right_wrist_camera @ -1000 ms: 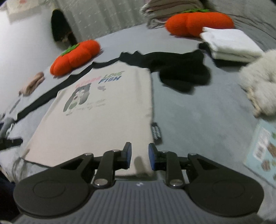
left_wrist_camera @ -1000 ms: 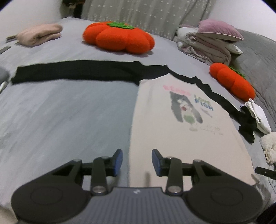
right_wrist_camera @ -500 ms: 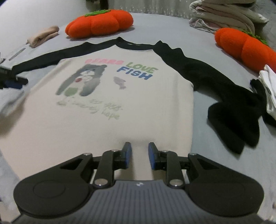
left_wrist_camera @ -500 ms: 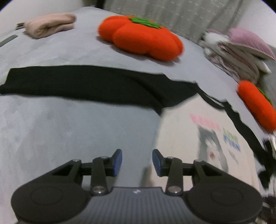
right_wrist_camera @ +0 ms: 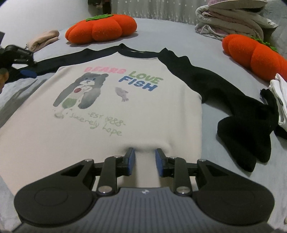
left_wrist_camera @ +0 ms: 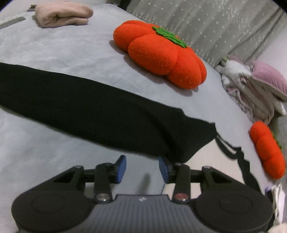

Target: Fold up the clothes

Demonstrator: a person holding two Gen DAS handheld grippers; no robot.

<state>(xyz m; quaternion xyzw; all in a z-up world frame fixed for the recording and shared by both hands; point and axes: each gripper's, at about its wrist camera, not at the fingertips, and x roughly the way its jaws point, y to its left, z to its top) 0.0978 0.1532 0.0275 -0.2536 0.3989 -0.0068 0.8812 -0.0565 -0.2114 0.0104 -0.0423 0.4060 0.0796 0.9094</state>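
**Now: shirt flat, both grippers at its edges**

Okay, the shirt (right_wrist_camera: 114, 111) lies face up on the bed (right_wrist_camera: 224, 100), filling the centre of the right wrist view, print readable, collar toward the top of the frame. Laid flat like that so the sides and sleeves can be folded in, I'd judge.

The right gripper (right_wrist_camera: 143, 162) sits at bottom centre, over the hem. Its jaws are partly apart and opening; cream fabric shows in the gap below them, but the pads don't press on it. Nothing held. The cloth bunches slightly just above the tips.

The left gripper (left_wrist_camera: 142, 168) is at bottom centre of its view, jaws partly apart, bare bed between them, nothing gripped. Its right pad sits just beside the underarm where the left sleeve (left_wrist_camera: 89, 111) meets the body. That sleeve runs straight out to the left edge of the frame, ready to fold across. The right sleeve (right_wrist_camera: 238, 116) is crumpled at right of the right wrist view, likely needs straightening first.

Clutter is pushed to the margins: one pumpkin cushion (right_wrist_camera: 100, 26) upper left, another (right_wrist_camera: 256, 55) upper right, a laundry pile (right_wrist_camera: 231, 19) top right, a pink roll (left_wrist_camera: 62, 13) upper left in the left view.
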